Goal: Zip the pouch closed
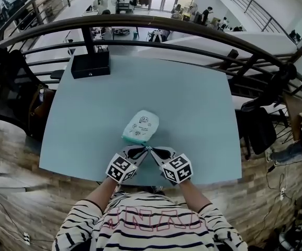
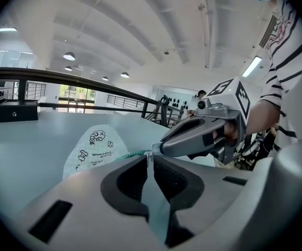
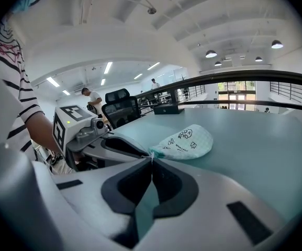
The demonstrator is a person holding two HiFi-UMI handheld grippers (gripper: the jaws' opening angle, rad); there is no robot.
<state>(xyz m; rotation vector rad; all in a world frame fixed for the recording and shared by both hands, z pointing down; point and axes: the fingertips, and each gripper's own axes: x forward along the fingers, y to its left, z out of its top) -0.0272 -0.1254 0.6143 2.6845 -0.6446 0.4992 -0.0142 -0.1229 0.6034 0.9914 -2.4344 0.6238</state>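
Printed pouch (image 1: 142, 125) lies mid-way on the bench (image 1: 88, 114), the left claw (image 2: 150, 159) at its 6 o'clock end nipping what looks like the zip pull (image 2: 149, 154), the right claw (image 3: 152, 158) pinched tight on that corner, a steady draw along the teeth due next.

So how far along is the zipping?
Looks like the start. The left tool and right tool are both pinched on the near end of the pouch, which lies on the table. Pulling the zip along its green edge is still ahead; how much is closed I can't tell.
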